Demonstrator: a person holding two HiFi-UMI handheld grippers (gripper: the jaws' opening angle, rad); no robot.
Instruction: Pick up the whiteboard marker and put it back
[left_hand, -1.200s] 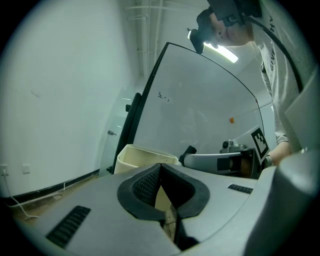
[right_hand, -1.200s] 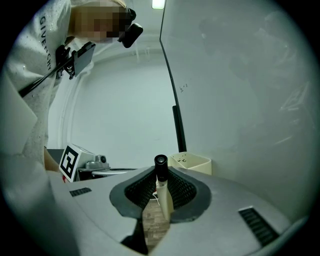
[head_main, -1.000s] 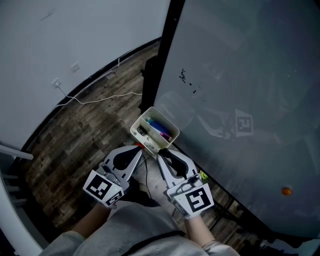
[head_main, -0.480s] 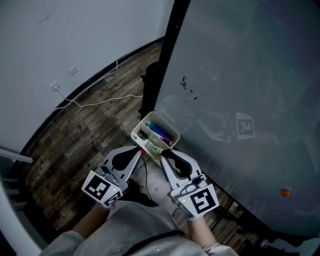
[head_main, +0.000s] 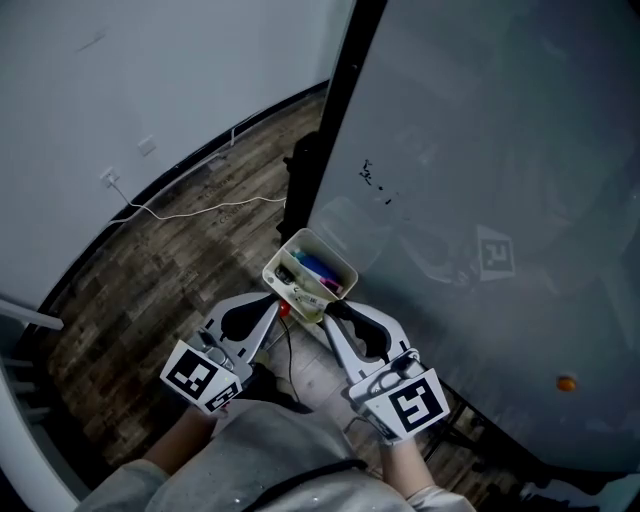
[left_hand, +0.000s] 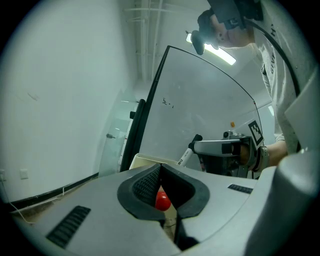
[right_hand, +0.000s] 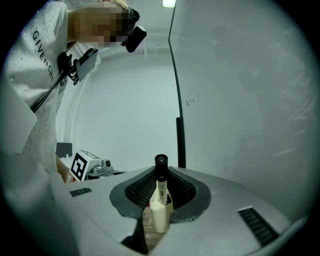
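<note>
A cream marker box (head_main: 284, 251) hangs at the whiteboard's (head_main: 480, 200) lower left, with blue and purple markers (head_main: 320, 270) inside. My right gripper (head_main: 328, 312) sits just below the box, shut on a whiteboard marker (right_hand: 161, 185) with a white body and black cap that points up past the fingertips. The same marker (left_hand: 184, 156) shows in the left gripper view, rising from the right gripper. My left gripper (head_main: 272, 308) is beside it, jaws together at the tips. A small red round thing (left_hand: 161, 200) shows through the gap behind them; I cannot tell whether it is held.
The whiteboard's black frame post (head_main: 345, 100) stands just behind the box. A white cable (head_main: 200, 205) runs over the wooden floor toward a wall socket (head_main: 109, 177). An orange magnet (head_main: 567, 382) sits low on the board, and small black scribbles (head_main: 375, 178) lie above the box.
Both grippers have stayed under the box. The right gripper's rear has drifted slightly down and right, and the box appears a little lower in view.
</note>
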